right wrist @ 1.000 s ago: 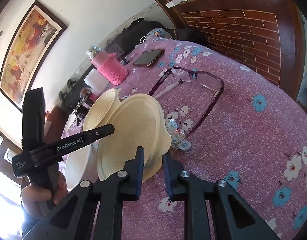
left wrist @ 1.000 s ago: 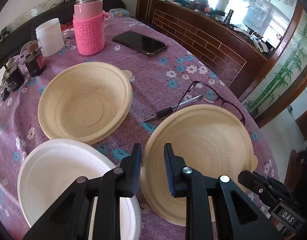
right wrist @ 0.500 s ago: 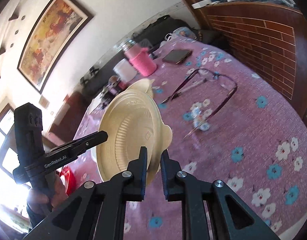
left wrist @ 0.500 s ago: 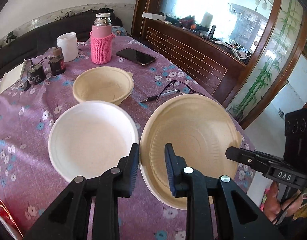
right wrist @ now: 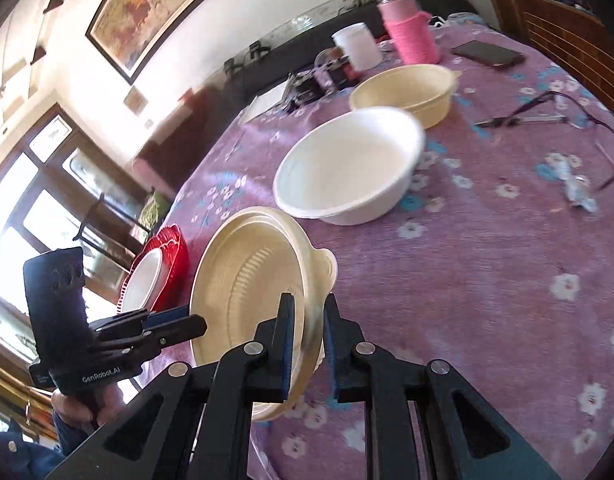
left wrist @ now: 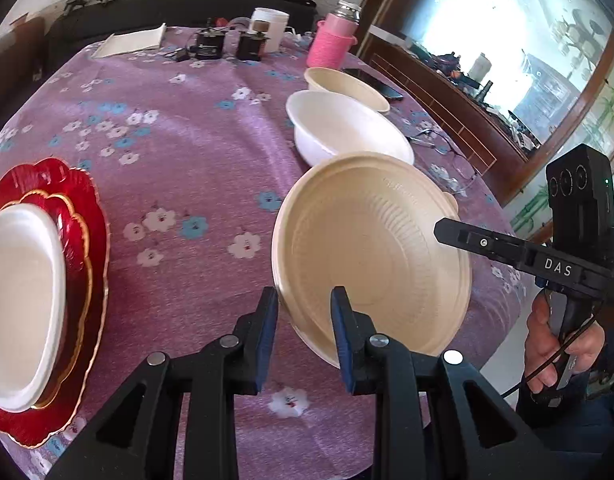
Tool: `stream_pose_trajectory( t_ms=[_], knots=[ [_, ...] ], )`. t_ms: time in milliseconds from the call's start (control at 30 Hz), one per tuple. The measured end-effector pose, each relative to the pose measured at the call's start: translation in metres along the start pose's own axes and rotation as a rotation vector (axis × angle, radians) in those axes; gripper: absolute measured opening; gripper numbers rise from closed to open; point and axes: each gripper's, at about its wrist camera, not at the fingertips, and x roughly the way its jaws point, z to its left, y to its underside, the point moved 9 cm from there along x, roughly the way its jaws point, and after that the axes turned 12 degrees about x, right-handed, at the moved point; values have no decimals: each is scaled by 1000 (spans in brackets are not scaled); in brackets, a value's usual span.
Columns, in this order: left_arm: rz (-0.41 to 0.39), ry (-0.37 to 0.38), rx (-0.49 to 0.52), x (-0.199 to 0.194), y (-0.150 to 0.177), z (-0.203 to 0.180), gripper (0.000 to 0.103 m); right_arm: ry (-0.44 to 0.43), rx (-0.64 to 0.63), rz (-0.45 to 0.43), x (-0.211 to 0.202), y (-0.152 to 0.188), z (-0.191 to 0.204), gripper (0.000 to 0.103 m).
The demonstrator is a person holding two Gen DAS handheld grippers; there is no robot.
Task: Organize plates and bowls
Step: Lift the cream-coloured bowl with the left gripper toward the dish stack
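The left gripper (left wrist: 303, 320) and right gripper (right wrist: 307, 336) both clench the rim of one shallow beige ribbed disposable plate (left wrist: 371, 256), held tilted above the purple flowered tablecloth (left wrist: 187, 152). Beyond that plate sits a white foam bowl (left wrist: 347, 128) (a beige bowl (left wrist: 347, 84) just behind it), and to its left a red scalloped plate (left wrist: 83, 240) carrying a white dish (left wrist: 19, 288).

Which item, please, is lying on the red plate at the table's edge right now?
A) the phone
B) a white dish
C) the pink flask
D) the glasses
B: the left wrist view shows a white dish nested on the red plate, while flask, phone and glasses sit far across the table.
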Motion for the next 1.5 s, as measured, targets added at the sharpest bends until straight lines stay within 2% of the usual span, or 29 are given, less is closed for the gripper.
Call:
stream_pose_trajectory(
  t_ms=[133,267,367,467,533,567,733,1267,1500],
  knots=[
    [-15,-47,-6,0,1,13,26,50,-27,-13,24,0,8,16],
    [-32,-28,-7,3,-1,14,34,114,-41,-15,30,3,6,18],
    [-34,-32,5,9,0,15,35,135,-44,-15,27,2,5,24],
    [-42,-24,9,11,2,14,35,146,-36,-9,23,3,2,24],
    [-51,-27,19,11,2,12,32,152,-40,-6,21,6,3,24],
    [-56,-32,27,10,1,11,25,152,-50,-7,21,7,5,24],
    [-79,-74,63,3,-1,8,24,177,-84,-22,23,9,14,23],
    [-147,-79,51,-27,-7,17,24,122,-89,-46,17,3,38,23],
    [-194,-97,34,-51,-11,28,24,87,-99,-39,17,0,58,23]
  ],
)
